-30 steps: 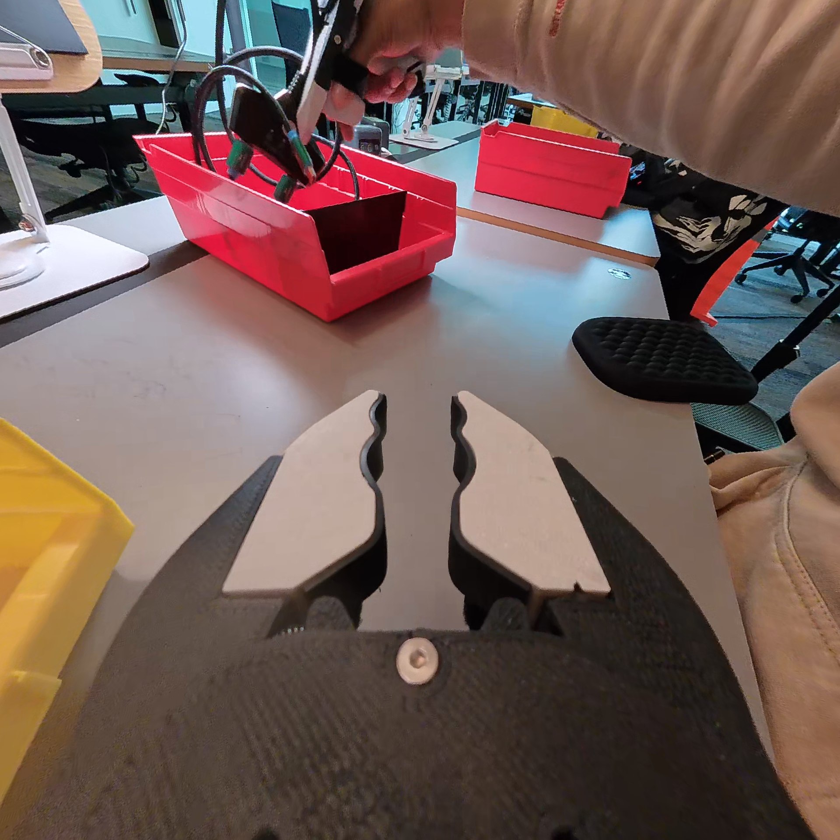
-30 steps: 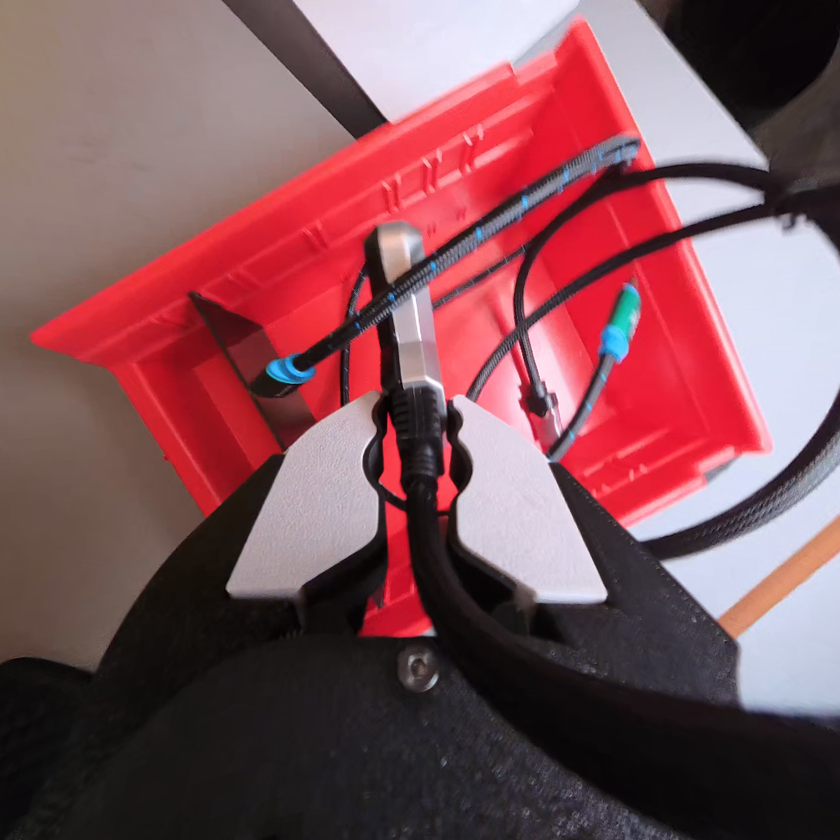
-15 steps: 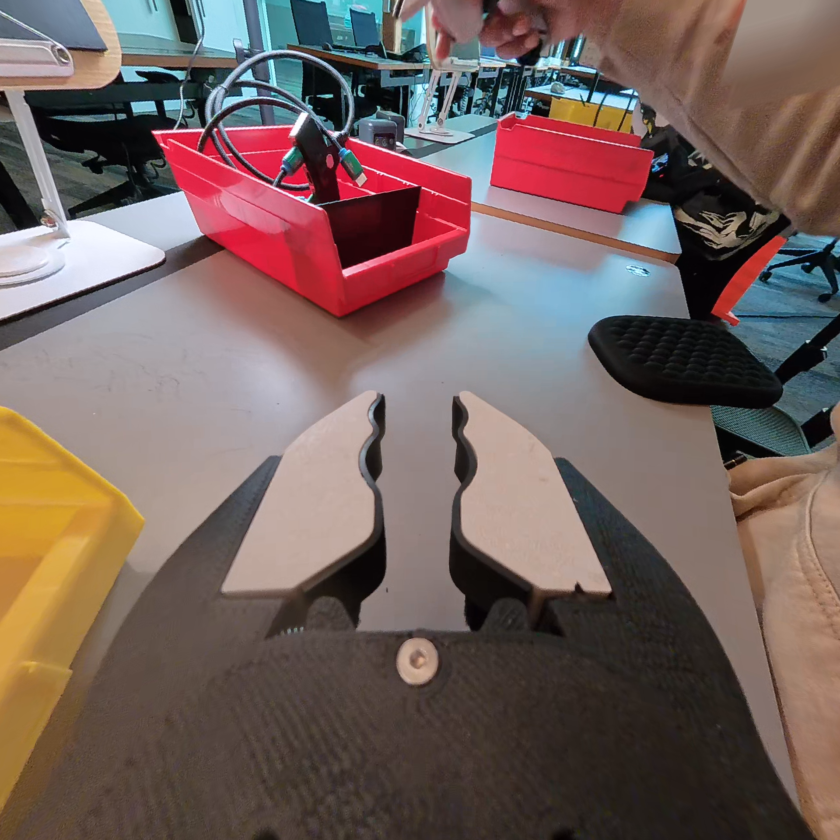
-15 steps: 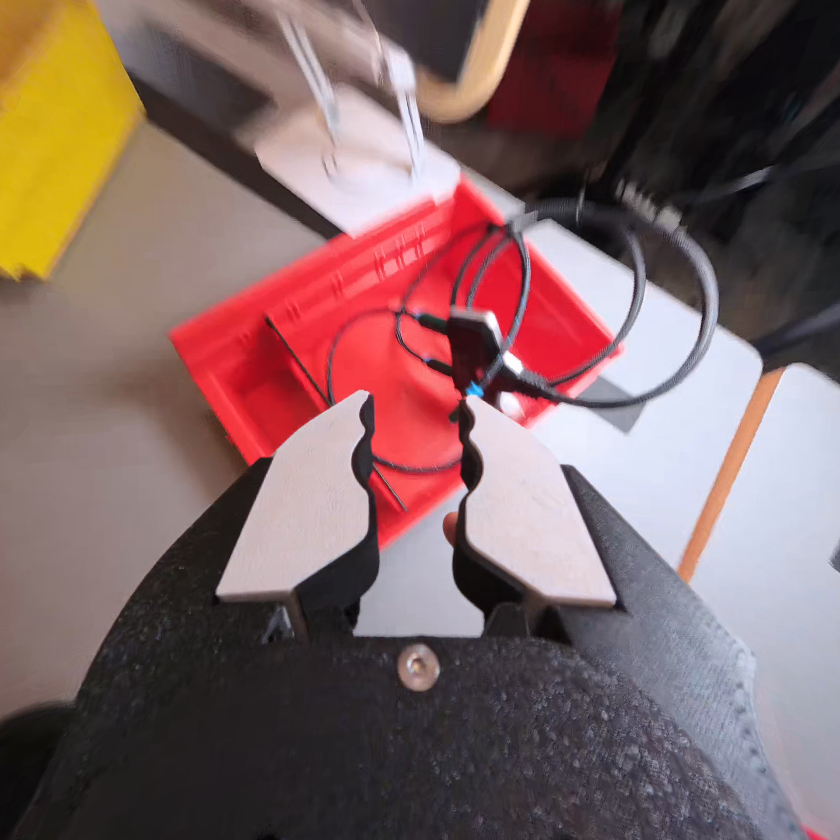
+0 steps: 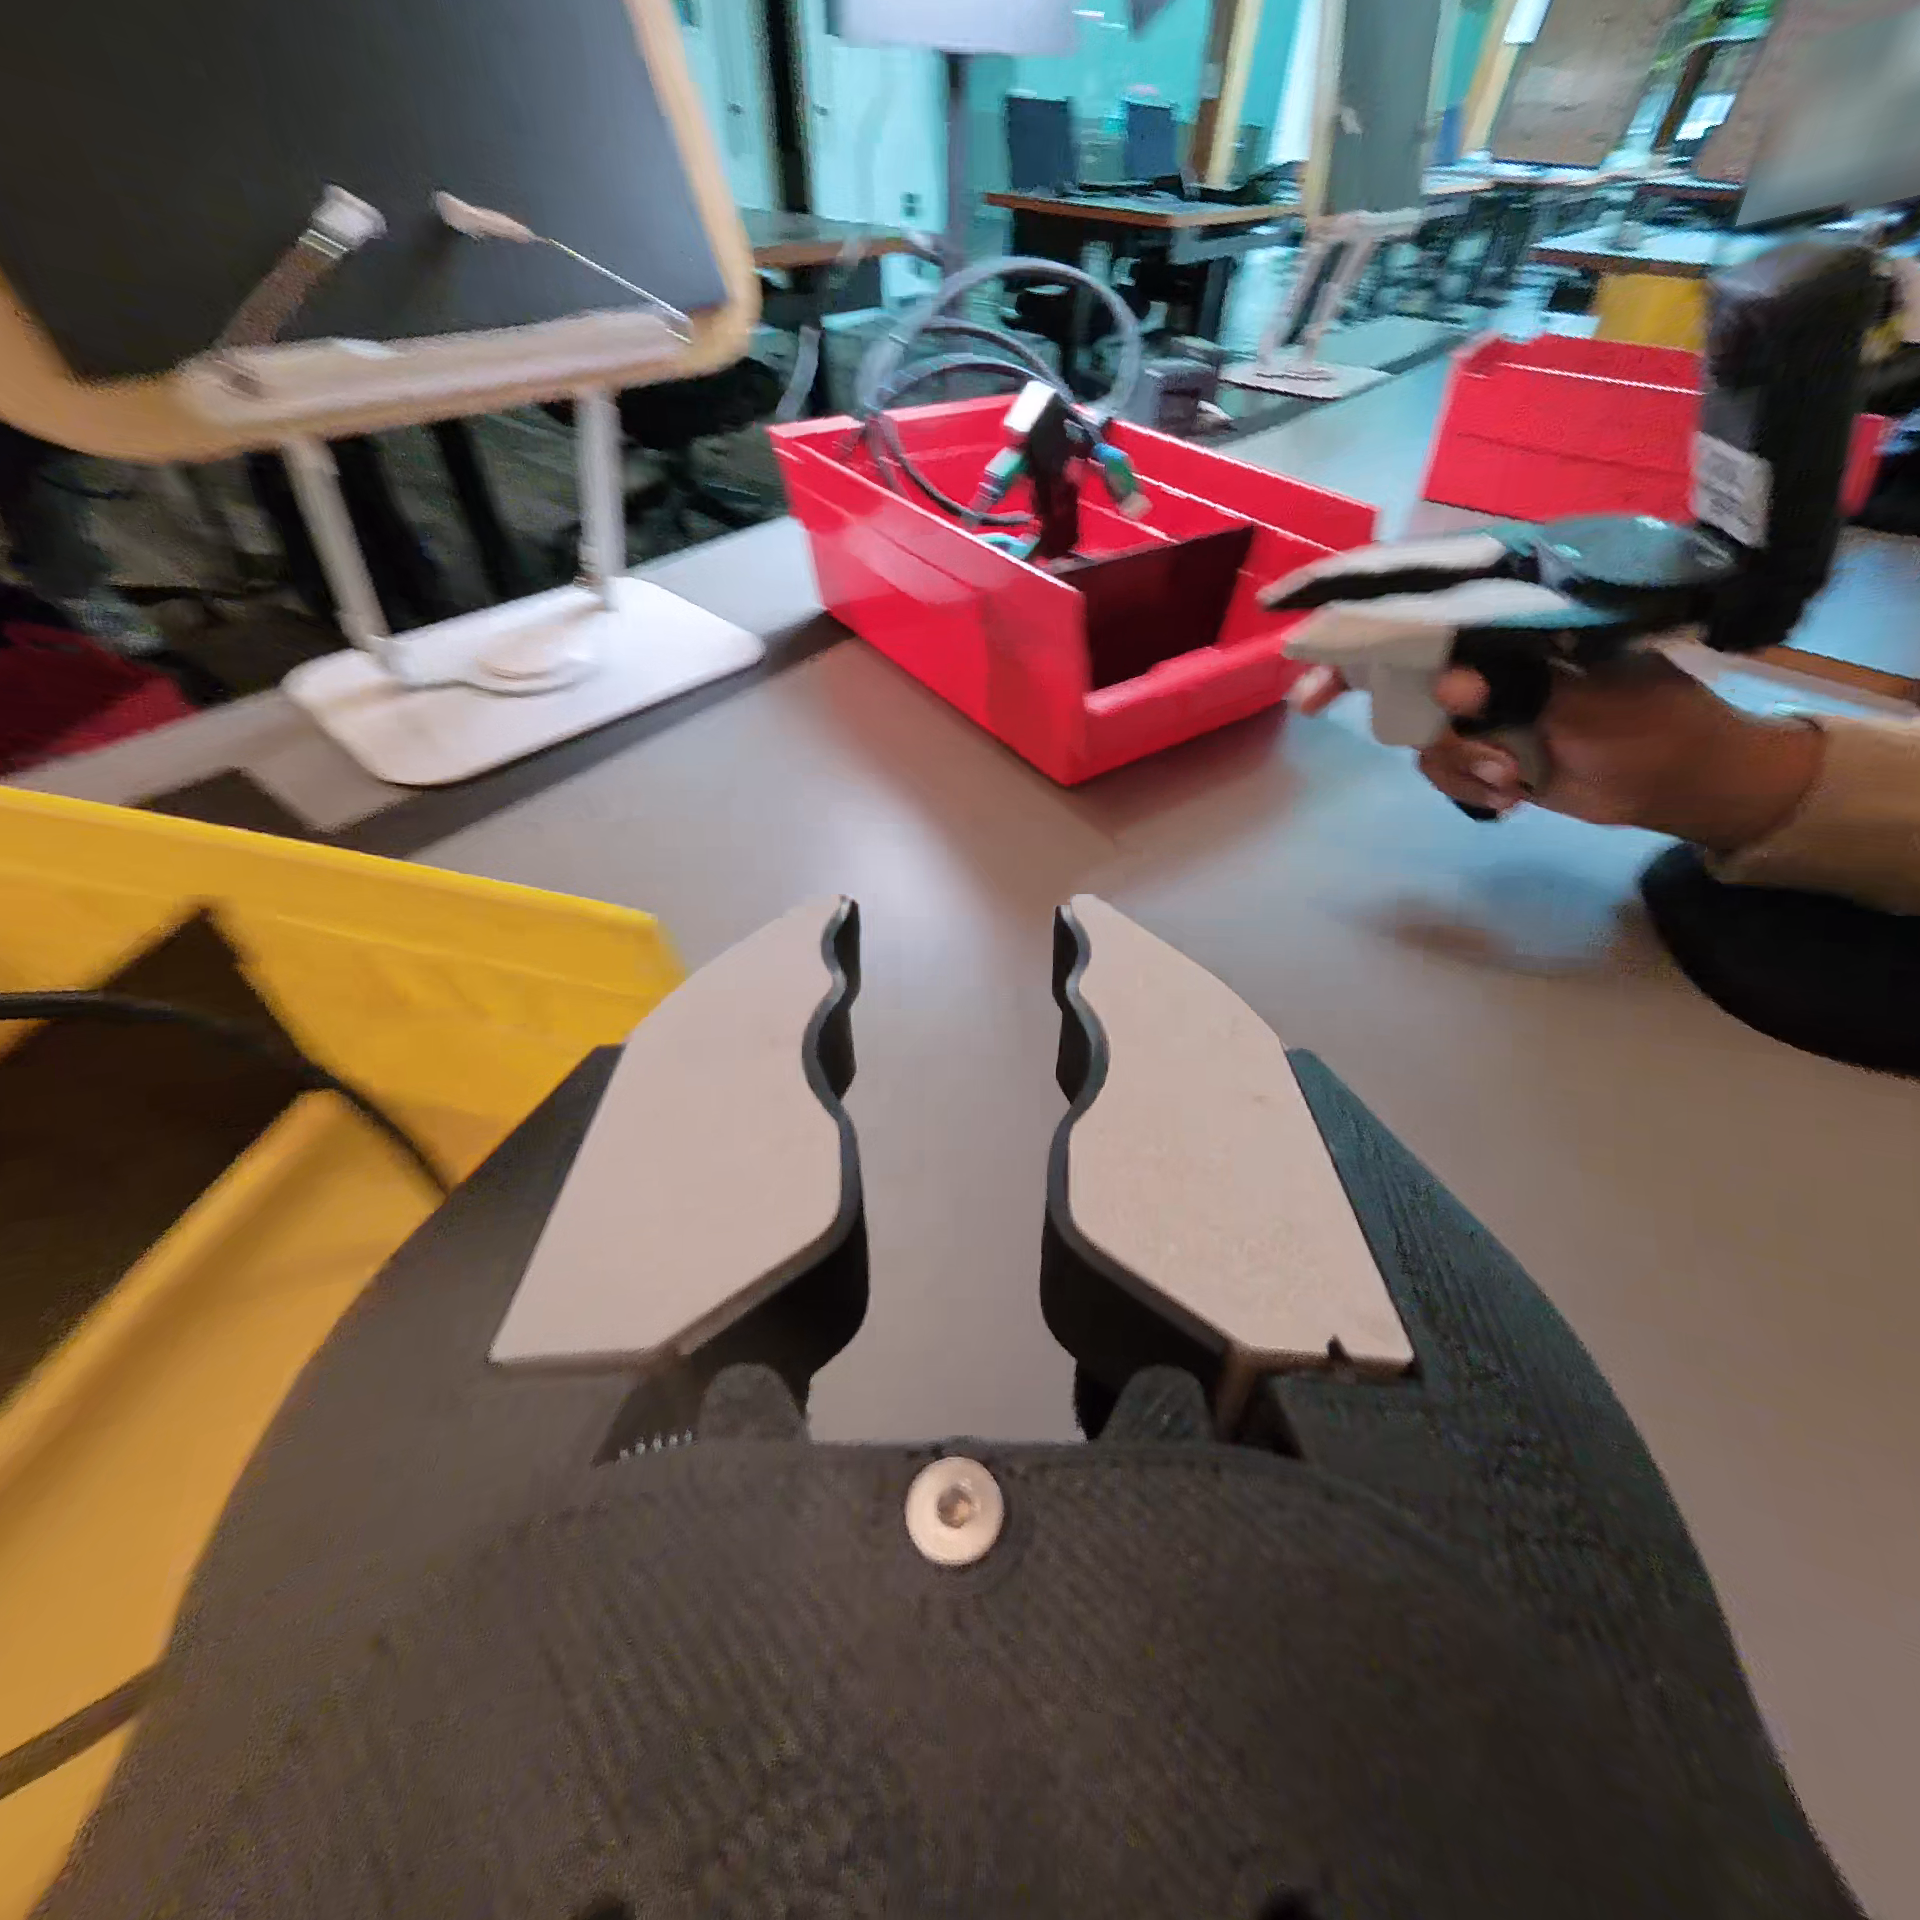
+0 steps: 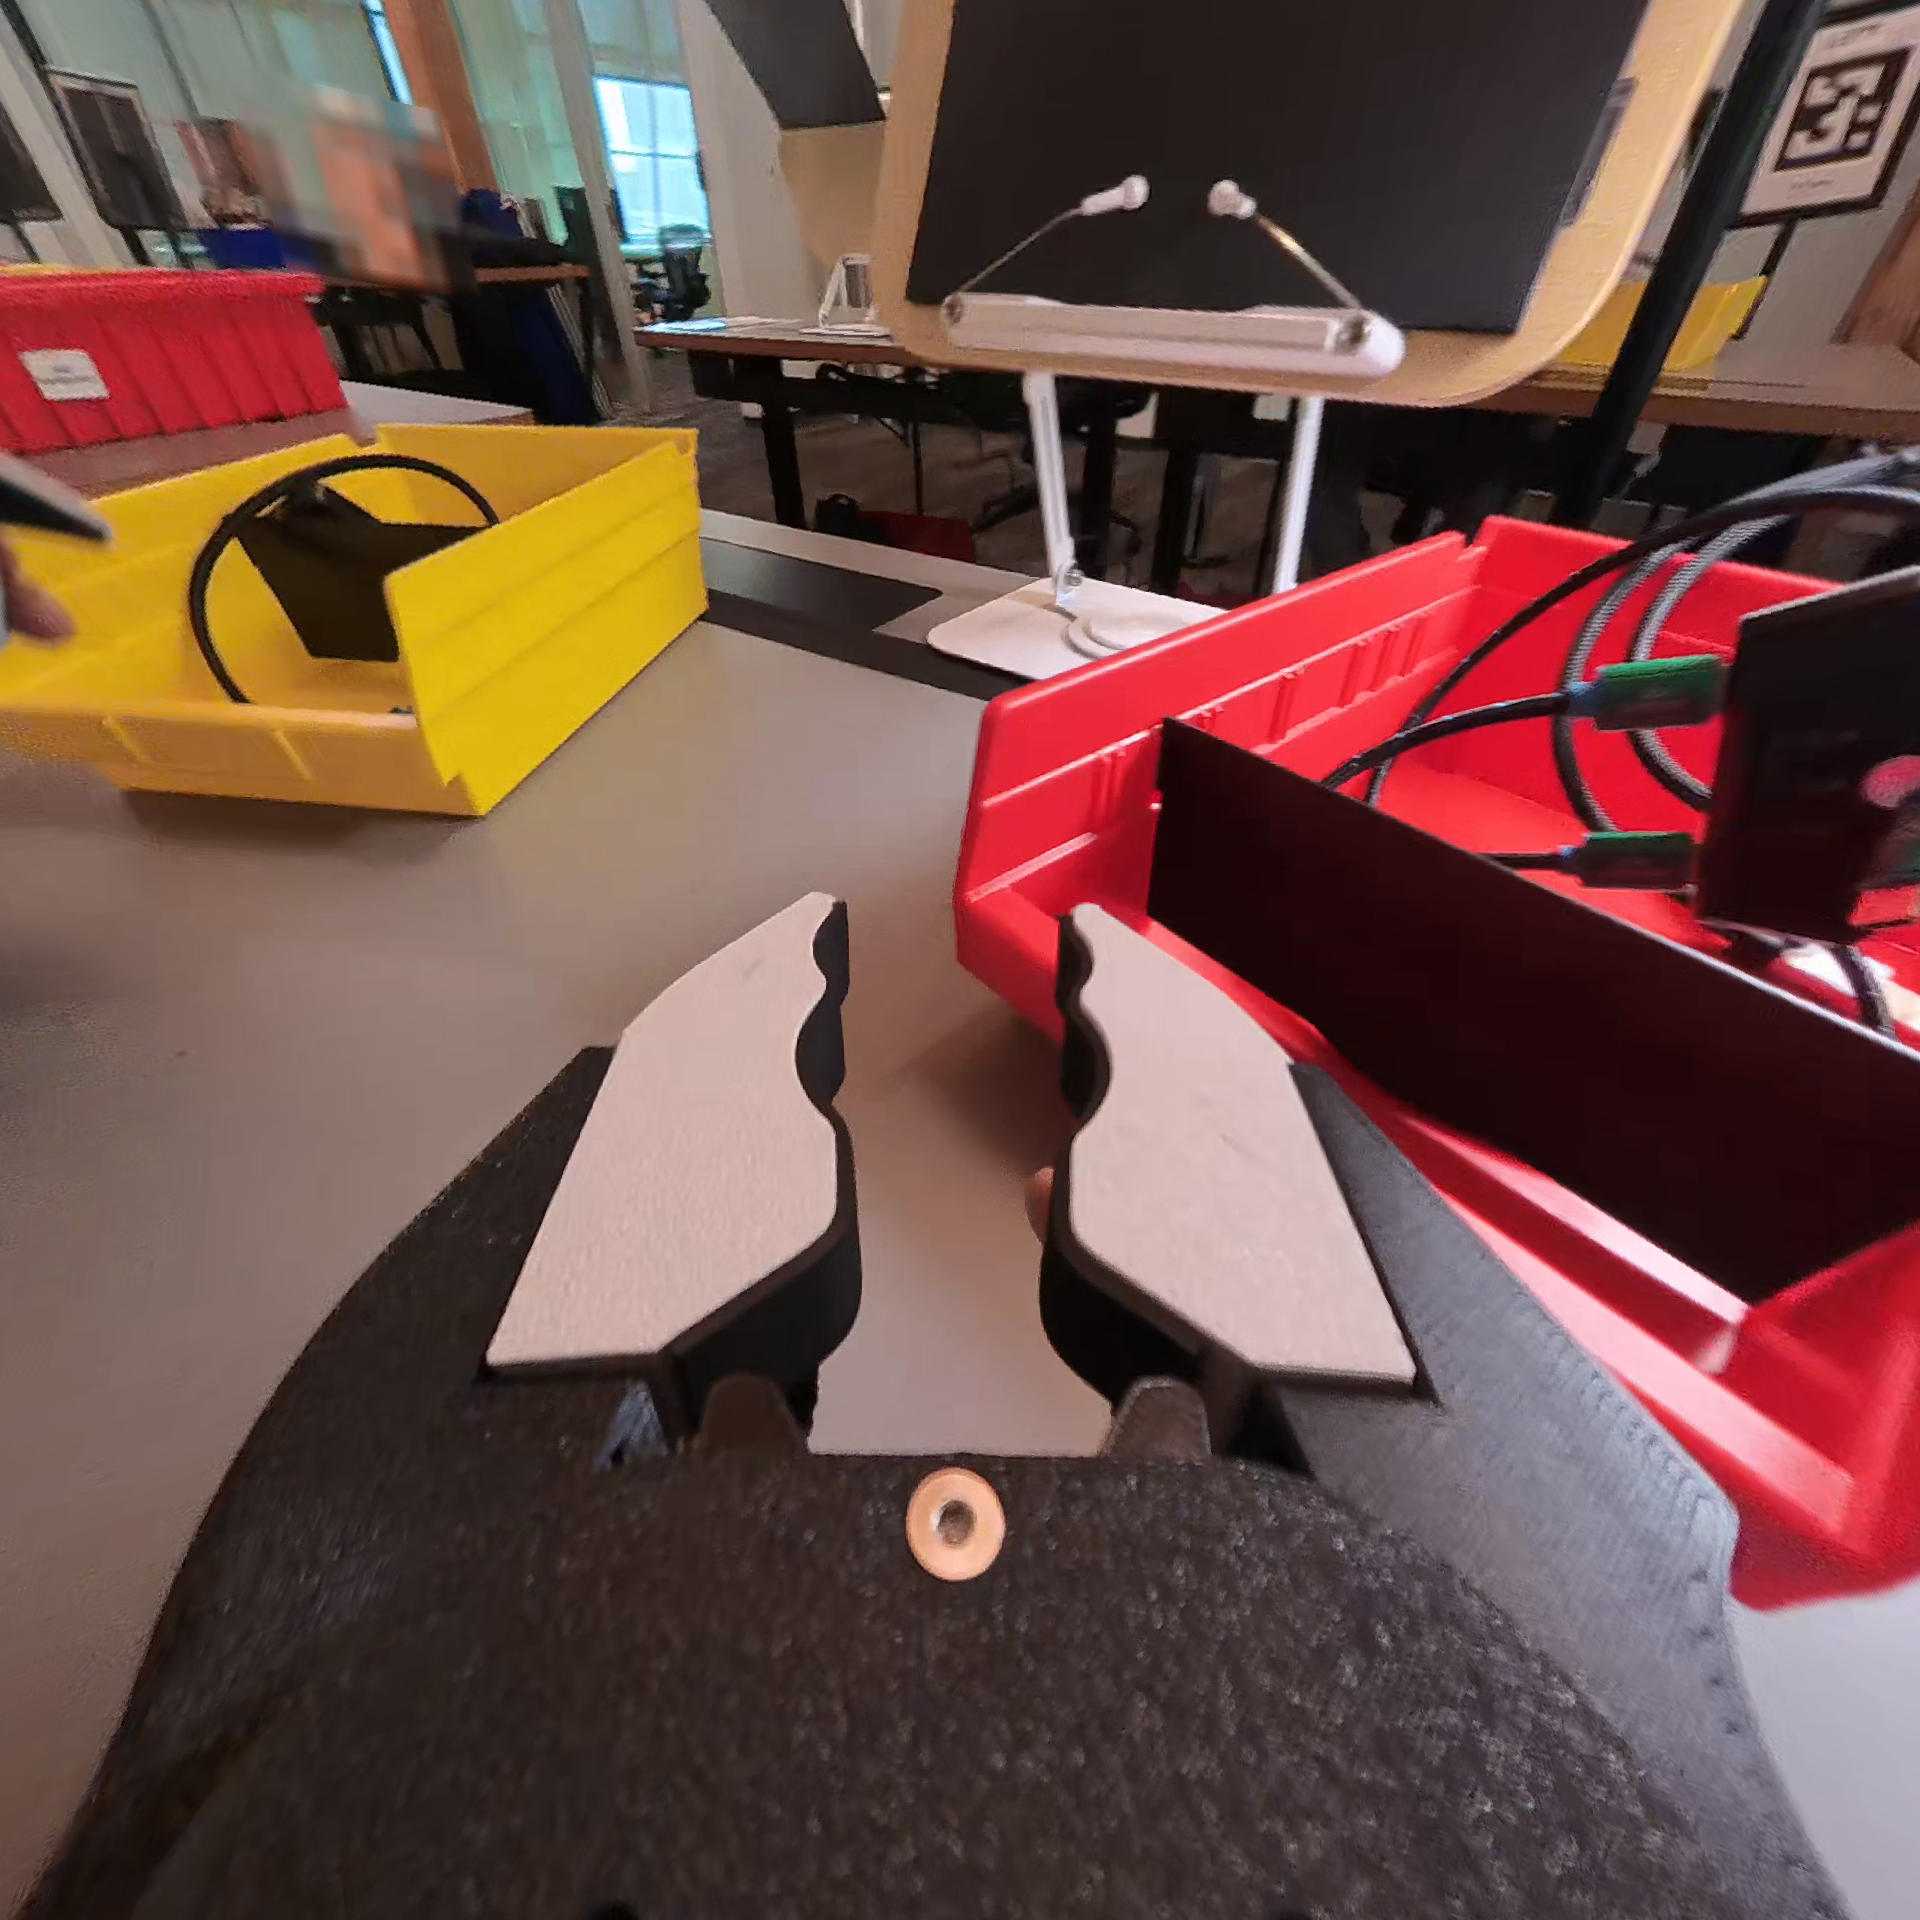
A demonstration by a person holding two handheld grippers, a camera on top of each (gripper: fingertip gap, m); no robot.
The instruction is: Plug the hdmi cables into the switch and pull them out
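Since a second ago the right gripper has let go of the switch and dropped from above the red bin to table height; its jaws stand apart with nothing between them. In the left wrist view it shows at 2 o'clock, held level with its fingers pointing toward 9 o'clock at the bin's open front, a hand wrapped round its grip from below and a beige sleeve trailing off toward 3 o'clock.

The left gripper hovers low over the grey table, pointing toward 12 o'clock, jaws parted and empty (bare tabletop shows in the gap). A yellow bin sits just beside it at 9 o'clock, with a black cable looped inside.

The switch stands tilted in the red bin, behind the black divider. Two plugs with green shells sit at its side, apparently plugged in, and the hdmi cables loop up over the bin's far rim.

A white stand holding a dark board rests on the table at 12 o'clock in the right wrist view.
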